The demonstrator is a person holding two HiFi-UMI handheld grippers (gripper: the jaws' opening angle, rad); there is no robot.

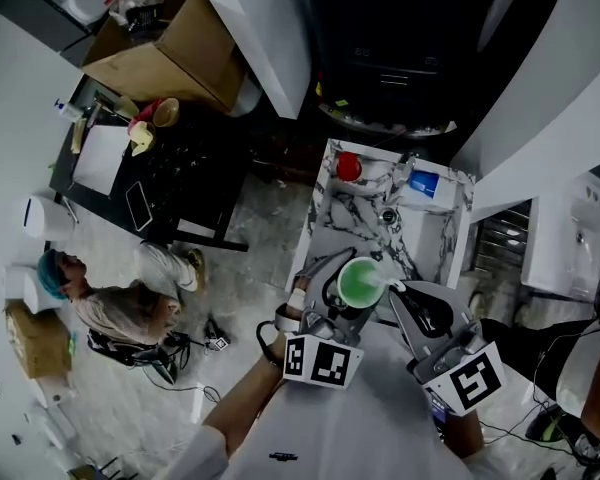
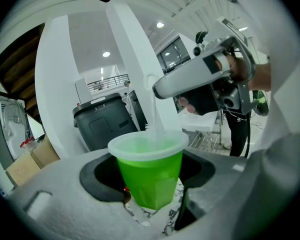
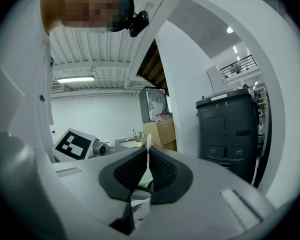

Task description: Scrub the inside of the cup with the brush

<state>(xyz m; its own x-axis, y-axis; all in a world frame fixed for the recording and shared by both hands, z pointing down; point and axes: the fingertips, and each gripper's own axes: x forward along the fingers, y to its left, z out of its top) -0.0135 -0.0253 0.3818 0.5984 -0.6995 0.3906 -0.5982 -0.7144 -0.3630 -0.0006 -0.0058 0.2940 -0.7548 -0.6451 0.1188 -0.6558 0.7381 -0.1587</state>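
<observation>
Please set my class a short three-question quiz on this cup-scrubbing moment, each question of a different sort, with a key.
1. True or false: the left tool is shut on the cup.
2. What does the right tool hold? A a sponge; B the brush; C nothing.
3. Fill in: the brush reaches down into the open mouth of the green ____.

Key: 1 true; 2 B; 3 cup.
</observation>
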